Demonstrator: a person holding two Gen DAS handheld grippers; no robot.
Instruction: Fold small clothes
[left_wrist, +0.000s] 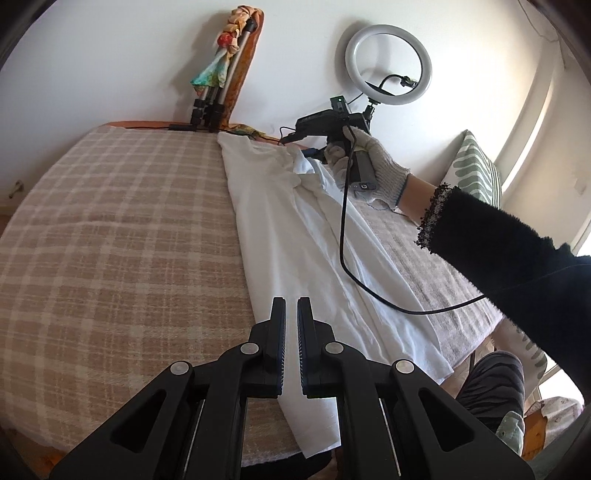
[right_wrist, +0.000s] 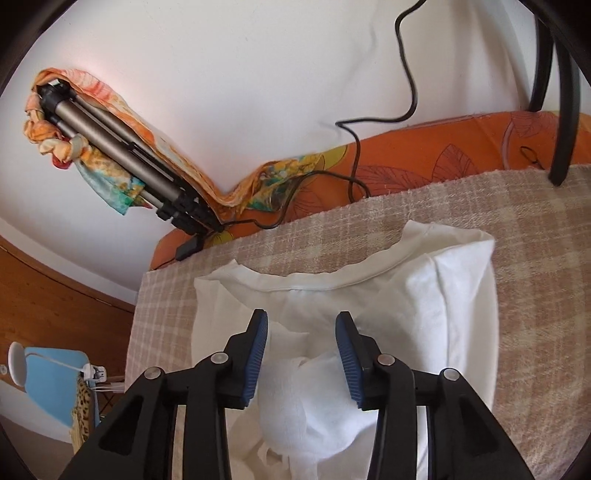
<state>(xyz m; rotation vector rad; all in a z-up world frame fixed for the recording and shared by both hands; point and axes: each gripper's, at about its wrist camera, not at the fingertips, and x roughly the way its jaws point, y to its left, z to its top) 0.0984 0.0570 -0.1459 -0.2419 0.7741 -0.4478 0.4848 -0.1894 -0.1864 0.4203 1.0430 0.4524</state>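
Note:
A white T-shirt (left_wrist: 295, 236) lies lengthwise on the checked bedspread (left_wrist: 122, 236), folded into a long strip with its collar at the far end. My left gripper (left_wrist: 291, 306) hovers over the shirt's near hem, its jaws nearly closed with a thin gap and nothing between them. My right gripper (right_wrist: 301, 321) is open above the collar end of the shirt (right_wrist: 424, 295); bunched sleeve fabric (right_wrist: 306, 398) lies under and between its jaws, not pinched. In the left wrist view the right gripper (left_wrist: 314, 155) is held by a gloved hand at the shirt's far end.
A ring light (left_wrist: 384, 62) and a folded tripod (left_wrist: 221, 85) wrapped in a colourful scarf stand at the wall behind the bed. A black cable (left_wrist: 343, 229) hangs across the shirt. A patterned cushion (left_wrist: 476, 166) lies at the right. The bed's near edge drops to the floor.

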